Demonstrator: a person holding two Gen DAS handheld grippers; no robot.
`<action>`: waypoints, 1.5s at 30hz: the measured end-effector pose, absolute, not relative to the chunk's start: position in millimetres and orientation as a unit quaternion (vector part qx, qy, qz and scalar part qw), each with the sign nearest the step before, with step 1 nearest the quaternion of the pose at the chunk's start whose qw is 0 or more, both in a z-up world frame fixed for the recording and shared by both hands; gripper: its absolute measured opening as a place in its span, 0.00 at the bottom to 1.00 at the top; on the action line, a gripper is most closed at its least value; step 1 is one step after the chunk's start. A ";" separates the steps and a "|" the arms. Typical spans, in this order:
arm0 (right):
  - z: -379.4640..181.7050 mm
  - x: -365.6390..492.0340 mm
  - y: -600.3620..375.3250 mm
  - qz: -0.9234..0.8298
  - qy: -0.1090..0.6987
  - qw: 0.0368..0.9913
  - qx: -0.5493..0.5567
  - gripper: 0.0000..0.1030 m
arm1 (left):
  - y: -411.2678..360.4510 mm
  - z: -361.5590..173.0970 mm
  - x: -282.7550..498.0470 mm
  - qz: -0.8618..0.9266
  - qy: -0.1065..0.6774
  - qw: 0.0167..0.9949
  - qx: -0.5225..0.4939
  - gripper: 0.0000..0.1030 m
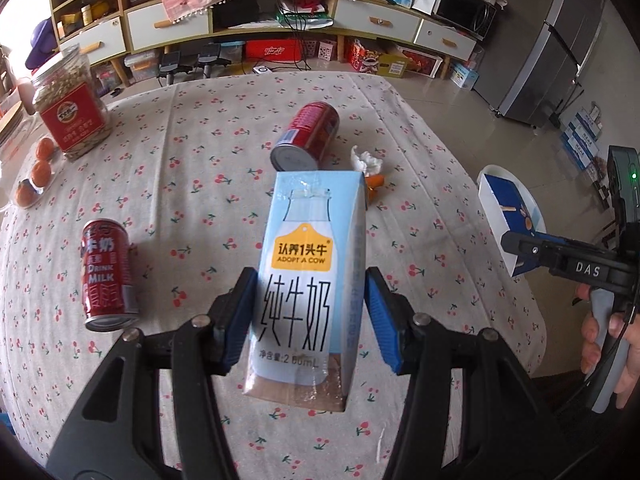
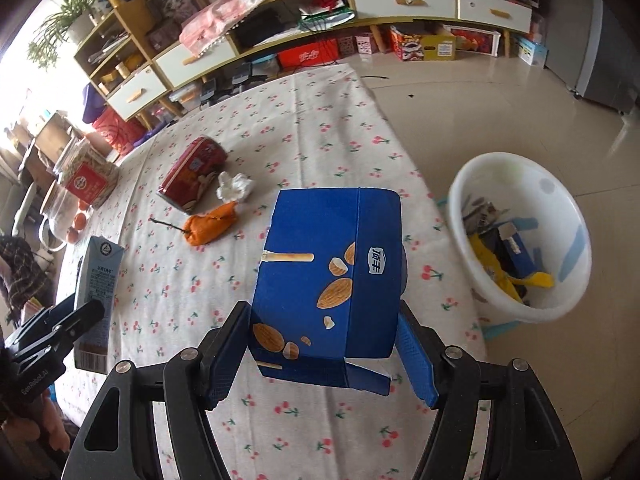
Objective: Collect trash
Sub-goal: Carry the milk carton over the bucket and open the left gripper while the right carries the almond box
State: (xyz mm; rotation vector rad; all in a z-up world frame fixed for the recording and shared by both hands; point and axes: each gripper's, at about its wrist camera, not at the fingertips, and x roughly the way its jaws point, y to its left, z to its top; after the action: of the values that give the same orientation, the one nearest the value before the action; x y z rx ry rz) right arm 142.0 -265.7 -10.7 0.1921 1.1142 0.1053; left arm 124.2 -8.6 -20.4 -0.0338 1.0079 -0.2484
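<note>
My left gripper (image 1: 310, 320) is shut on a light-blue milk carton (image 1: 308, 272) and holds it above the table; the carton also shows in the right wrist view (image 2: 96, 296). My right gripper (image 2: 324, 348) is shut on a dark-blue snack box (image 2: 332, 280), held over the table's right side; the box also shows in the left wrist view (image 1: 508, 220). A white trash basin (image 2: 520, 232) with scraps stands on the floor right of the table. On the cloth lie a tipped red can (image 1: 308, 136), an upright red can (image 1: 106, 272), a crumpled tissue (image 2: 234, 186) and an orange wrapper (image 2: 210, 226).
The table has a cherry-print cloth (image 1: 200, 168). A jar with a red label (image 1: 70, 108) and small oranges (image 1: 40, 172) stand at its far left. Shelving with drawers (image 1: 280, 20) lines the far wall. A grey fridge (image 1: 560, 60) stands at the right.
</note>
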 end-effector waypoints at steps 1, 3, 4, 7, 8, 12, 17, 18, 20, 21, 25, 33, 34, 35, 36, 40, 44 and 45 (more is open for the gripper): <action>-10.0 140.8 -274.9 0.044 0.526 0.844 0.095 0.69 | -14.8 -21.2 125.3 -0.122 0.482 0.867 -0.012 0.54; -8.9 138.0 -294.2 0.032 0.523 0.845 0.105 0.69 | -27.5 -22.5 126.6 -0.128 0.483 0.866 -0.003 0.54; -8.1 137.2 -304.4 0.027 0.522 0.845 0.111 0.69 | -33.2 -23.4 127.6 -0.130 0.484 0.865 -0.001 0.54; -6.5 134.9 -331.6 0.010 0.518 0.846 0.126 0.69 | -50.9 -25.6 131.3 -0.141 0.487 0.862 0.002 0.54; -5.8 134.6 -338.9 0.005 0.517 0.846 0.130 0.69 | -57.1 -26.2 132.8 -0.145 0.488 0.861 0.003 0.54; -3.7 132.7 -372.7 -0.015 0.512 0.846 0.149 0.69 | -84.7 -27.6 140.9 -0.163 0.492 0.855 0.003 0.54; 0.0 130.6 -407.8 -0.034 0.504 0.845 0.175 0.69 | -128.1 -25.9 151.0 -0.196 0.493 0.847 0.009 0.54; 0.4 130.6 -414.0 -0.037 0.503 0.845 0.181 0.69 | -137.9 -25.6 153.1 -0.202 0.493 0.846 0.014 0.54; 0.7 130.0 -425.8 -0.041 0.500 0.843 0.192 0.69 | -158.4 -25.8 158.2 -0.216 0.492 0.843 0.021 0.54; 0.8 129.8 -432.6 -0.044 0.499 0.842 0.199 0.69 | -167.2 -26.2 160.4 -0.221 0.493 0.841 0.022 0.54; 1.3 127.2 -454.3 -0.054 0.494 0.841 0.217 0.69 | -204.8 -28.1 169.2 -0.244 0.495 0.834 0.033 0.54; -3.6 122.5 -482.2 -0.070 0.493 0.833 0.242 0.69 | -263.6 -37.7 188.0 -0.270 0.506 0.818 0.039 0.54; -4.6 121.8 -485.2 -0.072 0.493 0.832 0.246 0.69 | -268.9 -39.1 190.0 -0.271 0.508 0.817 0.038 0.55; -5.0 120.9 -486.8 -0.074 0.493 0.831 0.248 0.69 | -273.5 -40.0 191.8 -0.272 0.510 0.816 0.038 0.55; -5.2 119.8 -488.4 -0.075 0.492 0.830 0.250 0.69 | -278.0 -40.5 193.4 -0.274 0.511 0.814 0.037 0.55; -5.7 117.9 -492.4 -0.078 0.492 0.829 0.256 0.69 | -290.8 -44.5 196.4 -0.276 0.515 0.811 0.042 0.55; -7.0 117.8 -494.3 -0.079 0.492 0.828 0.258 0.69 | -294.7 -45.2 201.8 -0.278 0.523 0.805 0.031 0.57; -7.1 117.6 -494.3 -0.079 0.492 0.827 0.259 0.69 | -292.2 -43.7 202.0 -0.277 0.522 0.806 0.024 0.63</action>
State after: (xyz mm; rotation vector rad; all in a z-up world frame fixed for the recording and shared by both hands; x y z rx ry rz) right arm 117.6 -494.3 -7.1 0.5510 1.0442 -0.1683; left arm 202.0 -292.2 -43.7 0.0520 1.1175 -0.5939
